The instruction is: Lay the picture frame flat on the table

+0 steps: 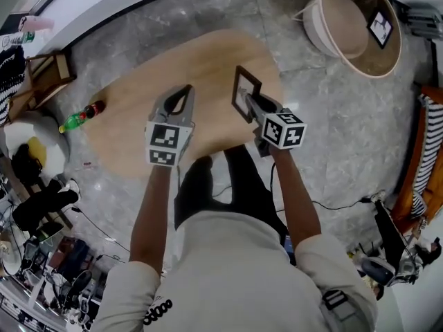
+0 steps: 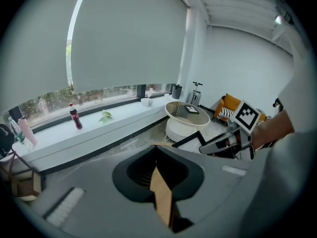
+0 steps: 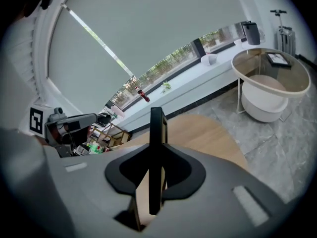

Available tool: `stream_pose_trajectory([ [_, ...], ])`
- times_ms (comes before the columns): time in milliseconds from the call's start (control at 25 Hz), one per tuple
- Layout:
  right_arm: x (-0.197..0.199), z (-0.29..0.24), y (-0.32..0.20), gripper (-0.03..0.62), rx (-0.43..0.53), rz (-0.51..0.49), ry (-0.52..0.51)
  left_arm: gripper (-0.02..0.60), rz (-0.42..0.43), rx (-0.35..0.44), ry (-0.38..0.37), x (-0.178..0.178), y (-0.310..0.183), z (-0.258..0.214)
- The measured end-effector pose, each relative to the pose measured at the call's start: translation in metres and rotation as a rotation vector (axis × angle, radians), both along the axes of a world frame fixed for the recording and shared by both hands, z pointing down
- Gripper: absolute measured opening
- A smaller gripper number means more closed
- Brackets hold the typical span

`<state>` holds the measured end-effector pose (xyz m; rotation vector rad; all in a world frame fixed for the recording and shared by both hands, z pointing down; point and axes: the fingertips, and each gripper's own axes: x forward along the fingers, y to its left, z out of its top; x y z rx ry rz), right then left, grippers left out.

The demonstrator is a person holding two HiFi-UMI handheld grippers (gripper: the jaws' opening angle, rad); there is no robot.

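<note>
2 tongs in view, 1 in each hand, both held over the wooden table [image 1: 149,92]. On the left gripper [image 1: 185,90] we note the jaws pressed together at the tips with nothing between them; its own view shows only a sliver of tabletop through the slit behind the tips. On the right gripper [image 1: 250,104] the jaws are part-way apart and pinching the picture frame [image 1: 243,93] by 1 edge, the pads clamped on either face of the rim. The frame rises out of those jaws and past their tips, upright rather than flat, standing over the far right part of the tabletop as the head view shows it. We cannot tell whether its lower edge touches the wood. It sits just to the right of the left gripper, apart from it, with bare table between. The frame is rectangular, with a thin black rim around a pale inner panel. In the right gripper view it appears edge-on, as 1 narrow dark bar running straight up the middle, with a lighter tan strip along its side.
</note>
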<state>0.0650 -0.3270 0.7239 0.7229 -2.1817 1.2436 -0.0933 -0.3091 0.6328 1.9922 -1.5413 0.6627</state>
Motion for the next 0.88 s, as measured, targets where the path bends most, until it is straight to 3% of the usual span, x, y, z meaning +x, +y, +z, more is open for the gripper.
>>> stream_pose_trajectory([
  [280, 0.000, 0.058, 0.002, 0.072, -0.200, 0.015, -0.069, 0.009, -0.033, -0.035, 0.014, 0.002, -0.003, 0.025],
  [880, -0.008, 0.130, 0.002, 0.074, -0.373, 0.106, -0.089, 0.009, -0.052, -0.098, 0.034, 0.001, 0.006, 0.061],
])
